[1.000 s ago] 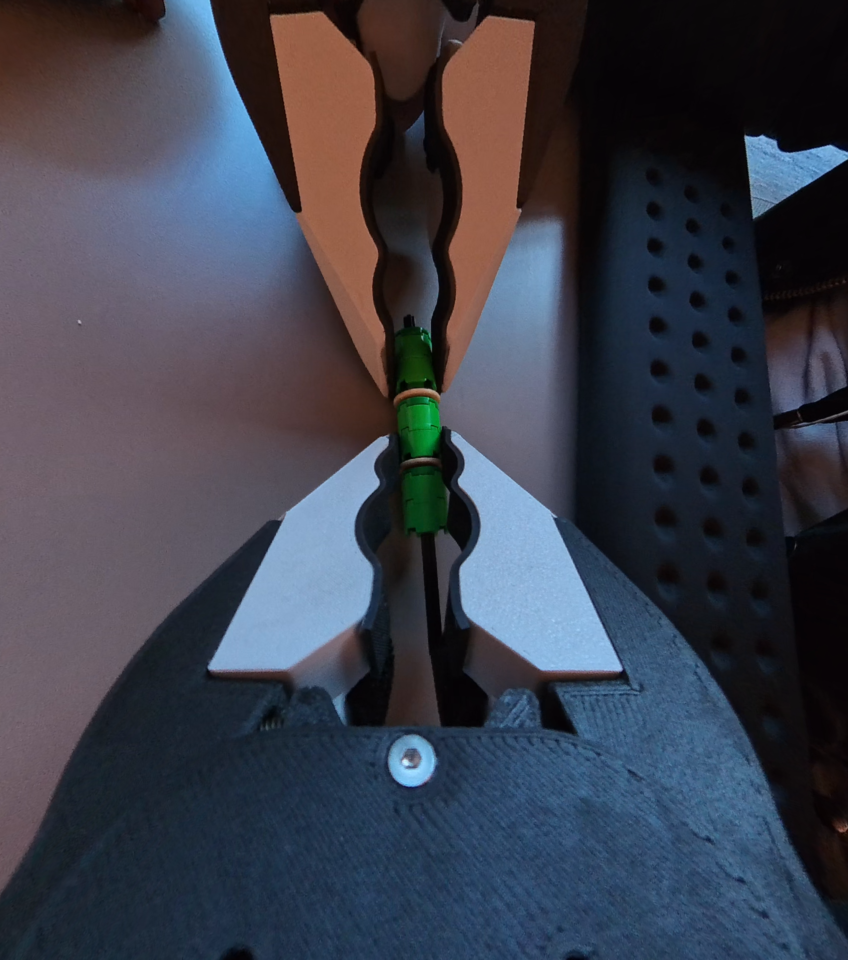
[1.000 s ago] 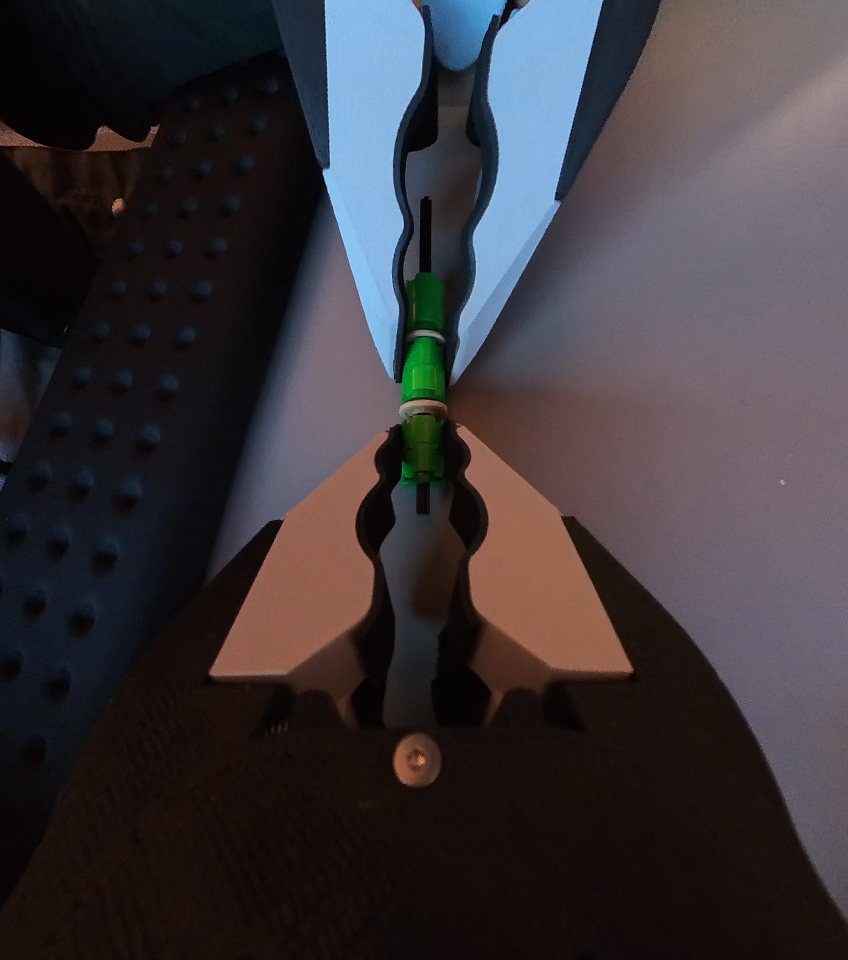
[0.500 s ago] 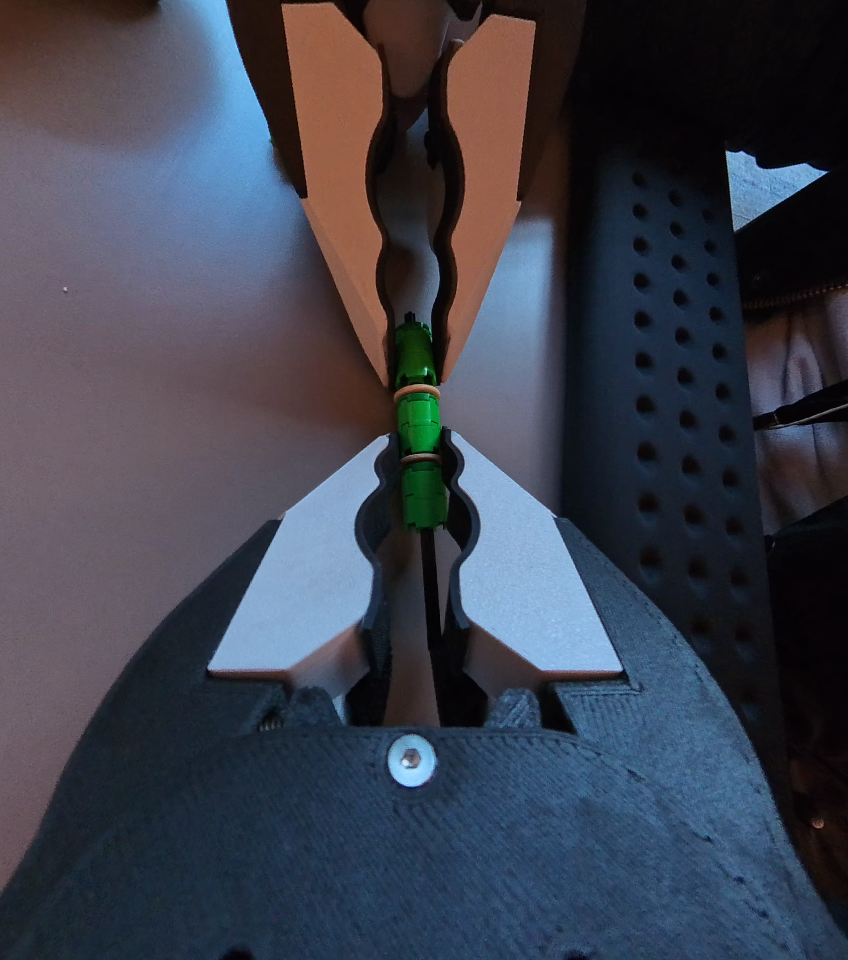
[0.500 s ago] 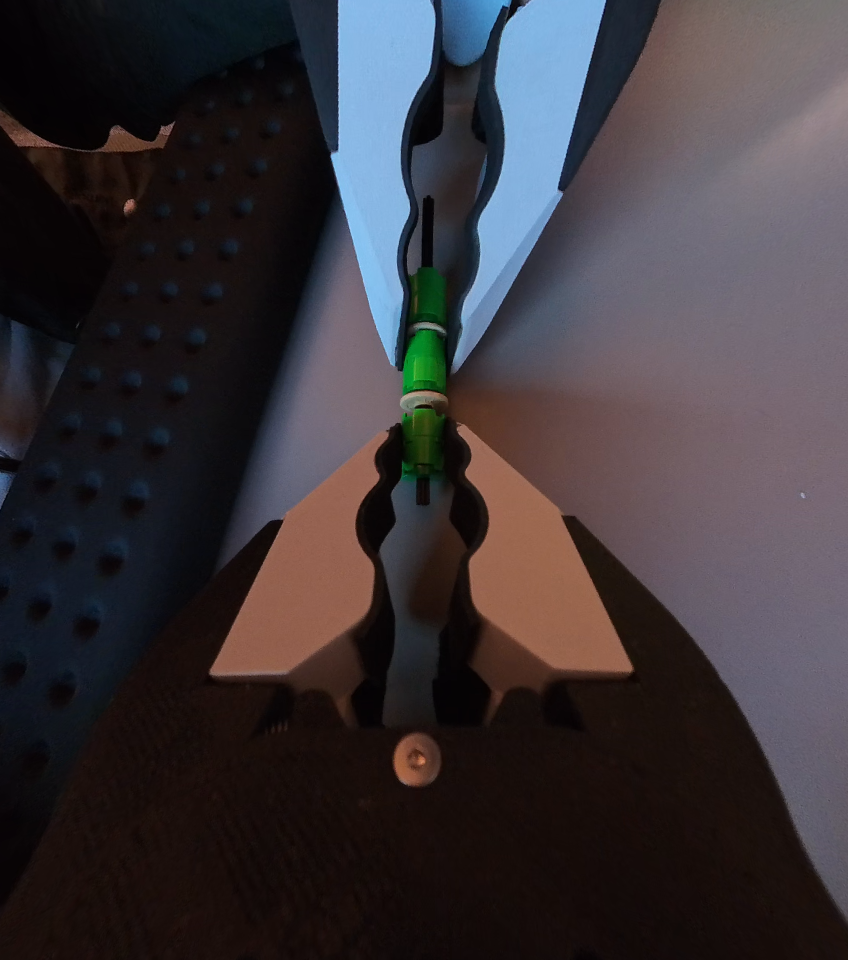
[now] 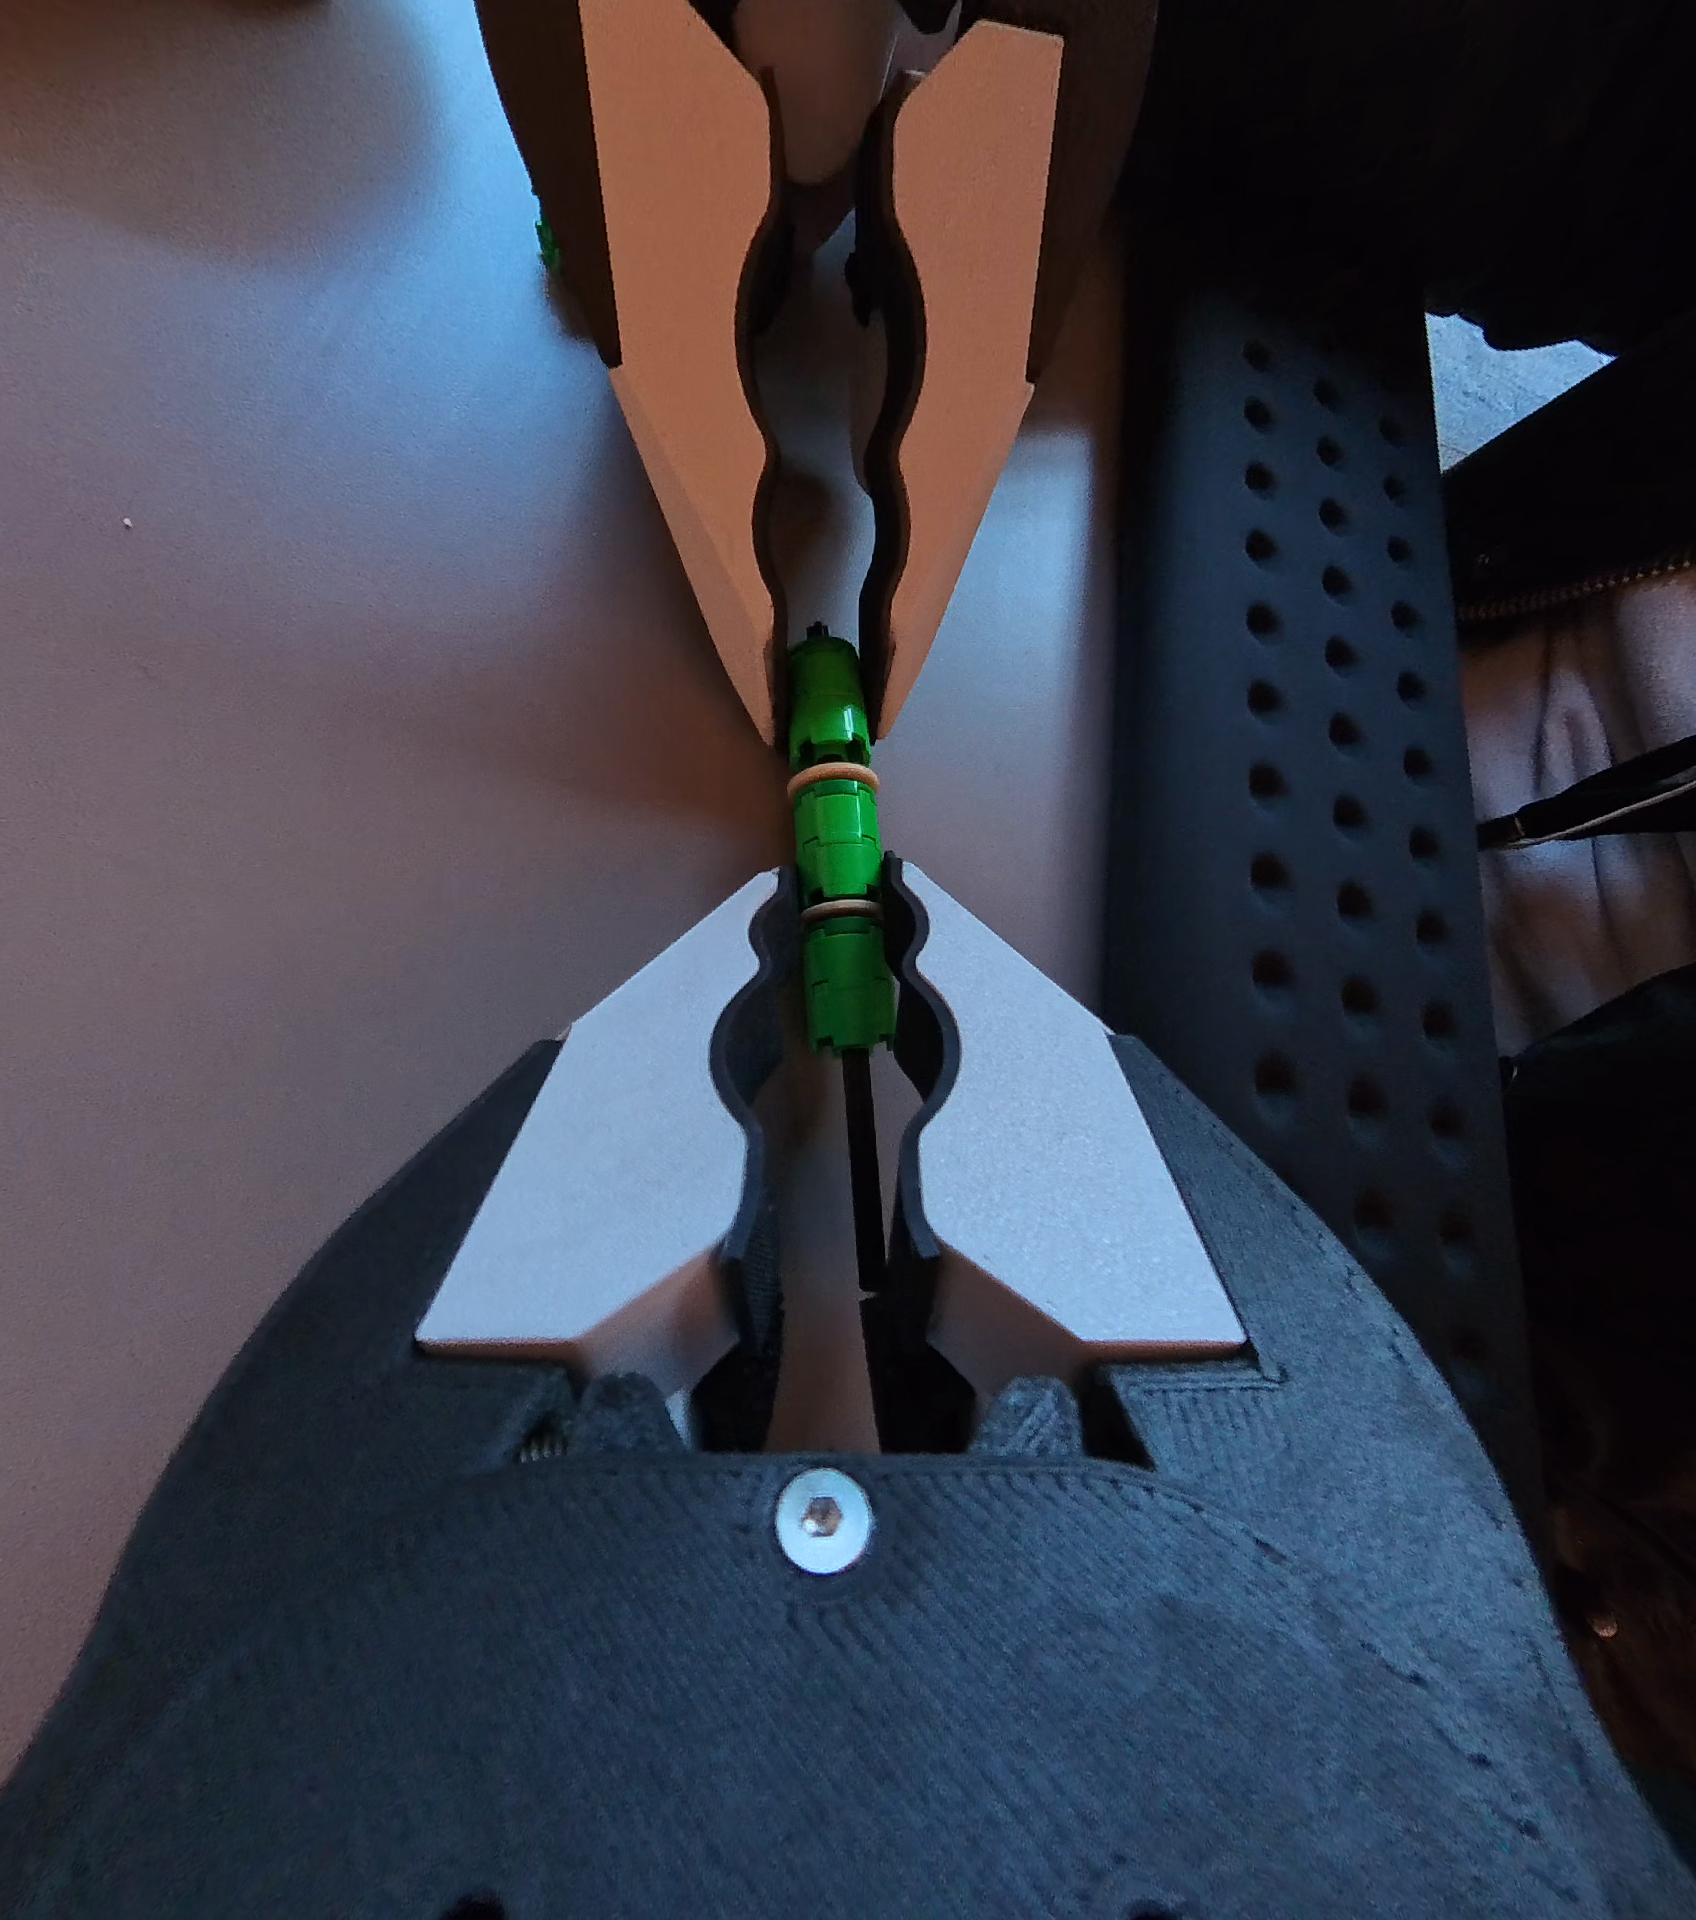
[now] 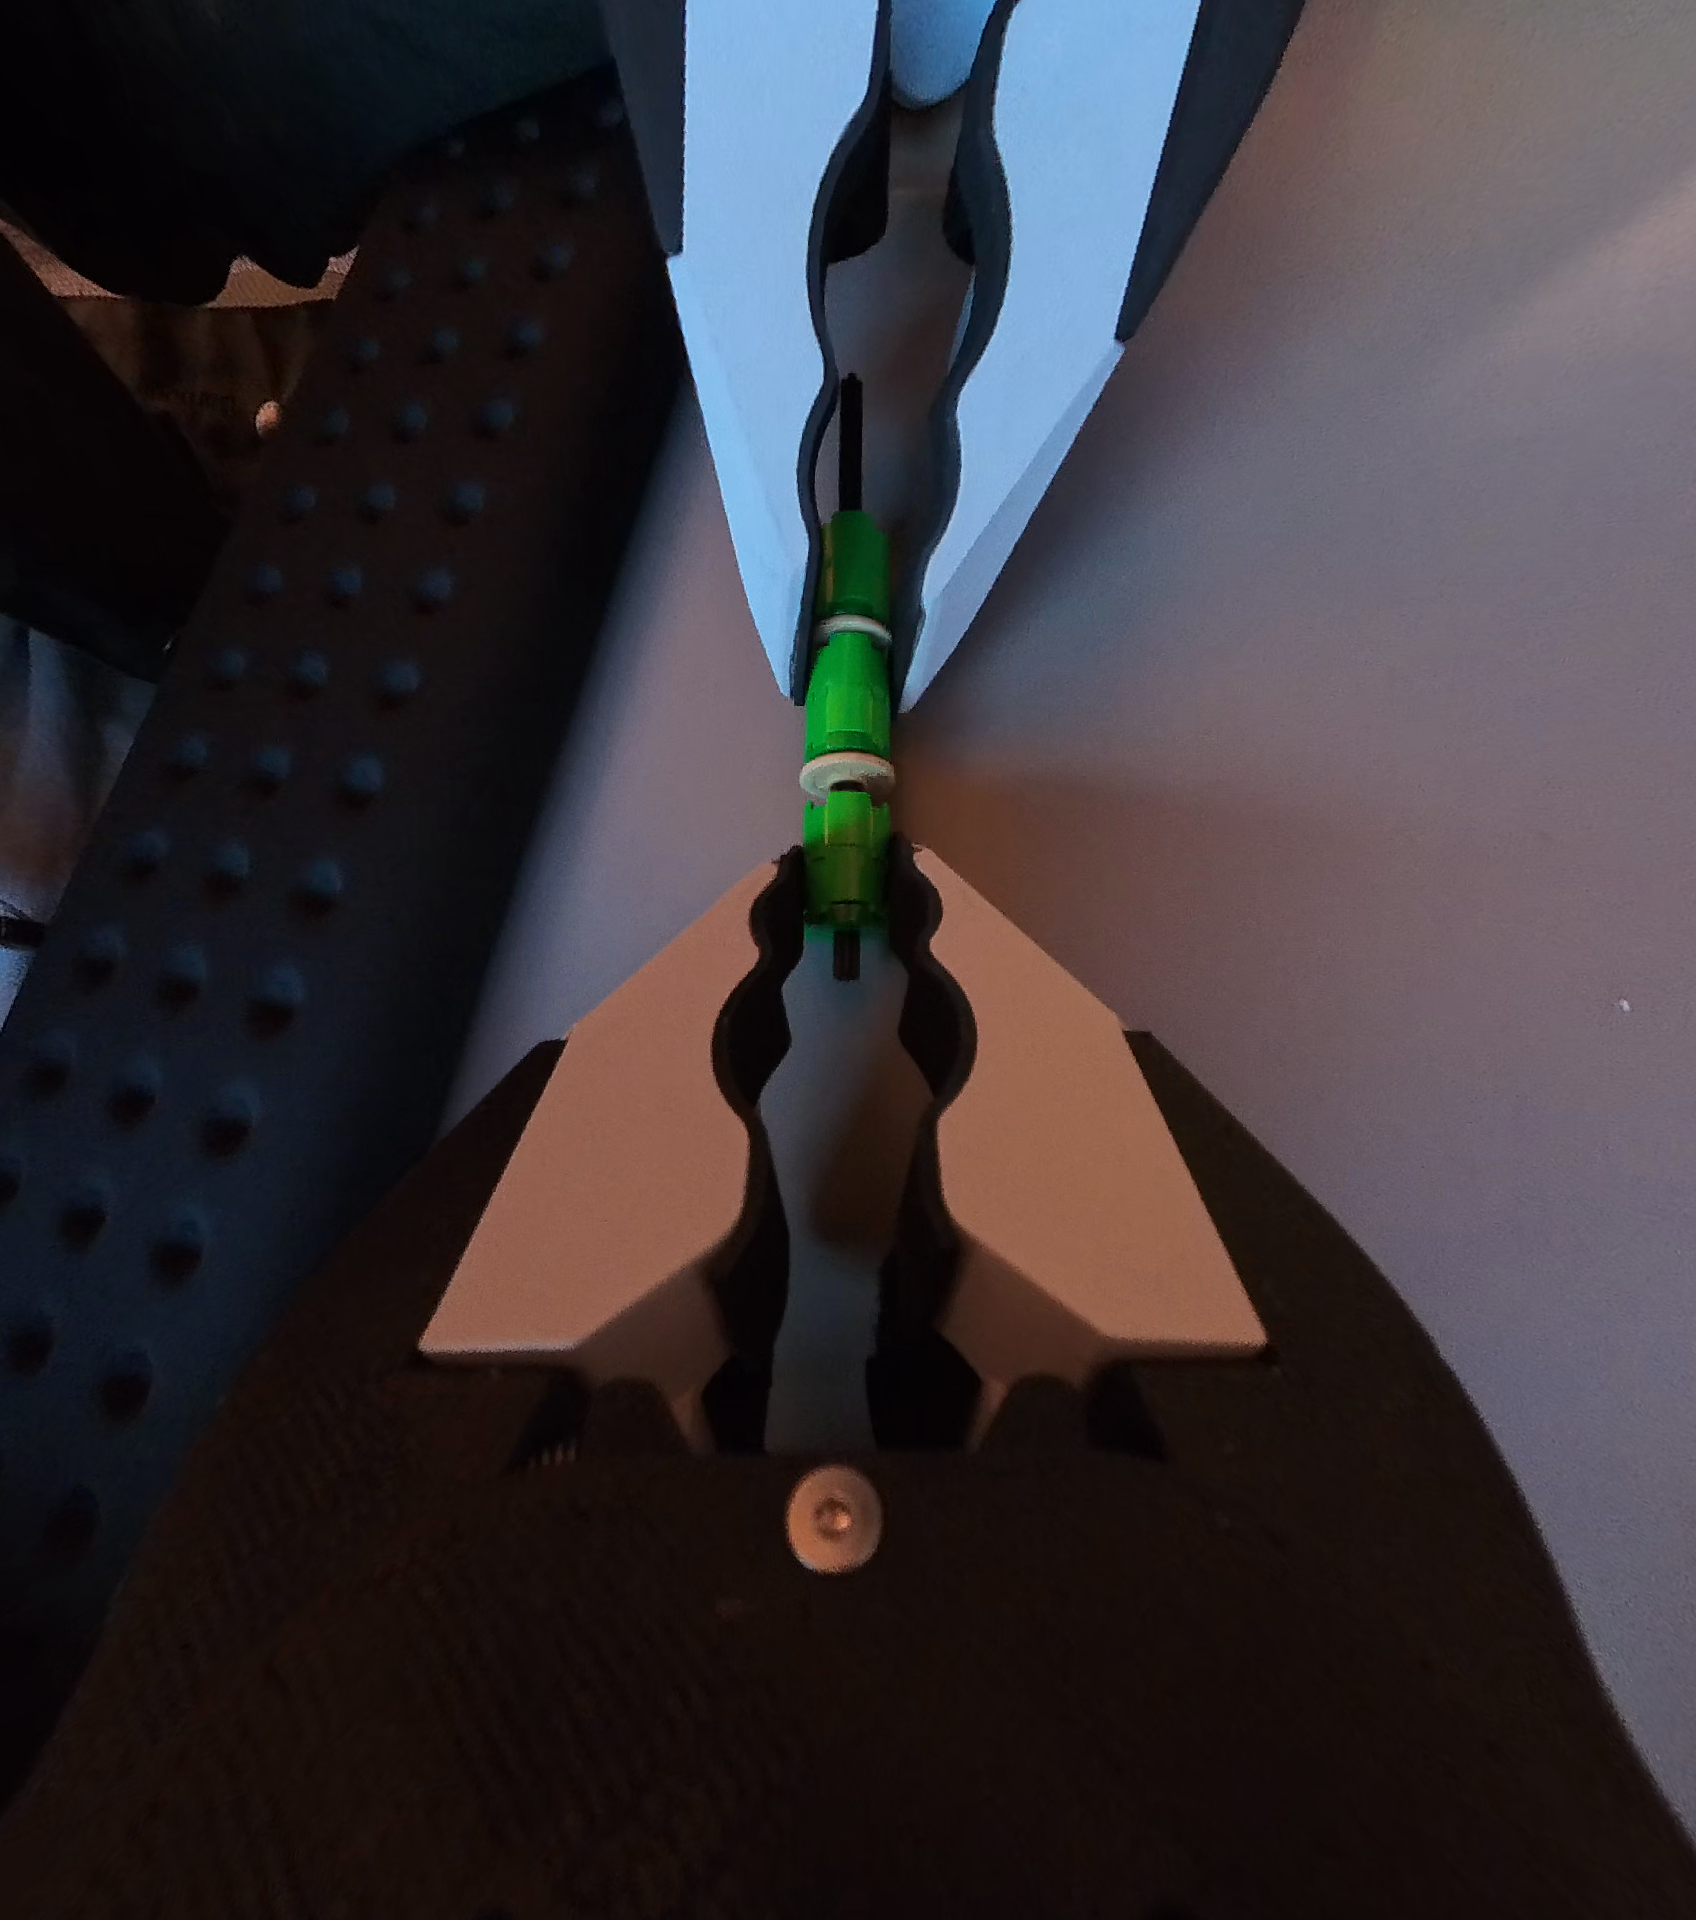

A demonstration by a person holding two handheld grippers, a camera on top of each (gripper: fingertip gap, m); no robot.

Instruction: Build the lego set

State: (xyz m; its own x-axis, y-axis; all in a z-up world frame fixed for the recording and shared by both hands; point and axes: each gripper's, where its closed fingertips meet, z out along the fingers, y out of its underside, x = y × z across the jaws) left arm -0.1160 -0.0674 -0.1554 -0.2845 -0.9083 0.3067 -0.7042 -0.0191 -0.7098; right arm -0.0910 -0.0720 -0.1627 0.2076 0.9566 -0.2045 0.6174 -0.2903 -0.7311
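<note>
A short stack of green lego cylinders (image 5: pixel 828 821) with pale rings between them sits on a thin black axle (image 5: pixel 859 1164). My left gripper (image 5: pixel 833 883) is shut on one end of the stack, with the axle running back between its fingers. My right gripper (image 5: pixel 828 727) faces it tip to tip and is shut on the other end. In the right wrist view the right gripper (image 6: pixel 846 857) clamps the near green cylinder (image 6: pixel 844 873). There the left gripper (image 6: pixel 849 696) holds the far part of the stack (image 6: pixel 844 717), and the axle (image 6: pixel 849 447) sticks out beyond it.
Both grippers hang over a plain pale table (image 5: pixel 252 727). A black perforated strip (image 5: pixel 1291 727) runs along the table's edge and shows studded in the right wrist view (image 6: pixel 200 831). Dark fabric (image 5: pixel 1602 727) lies beyond it. A small green piece (image 5: pixel 543 244) peeks out beside the right gripper. The tips of both grippers are at nearly the same place.
Both grippers keep their hold on the green stack. The pair has drifted a little over the table, so the strip and table have shifted in both views.
</note>
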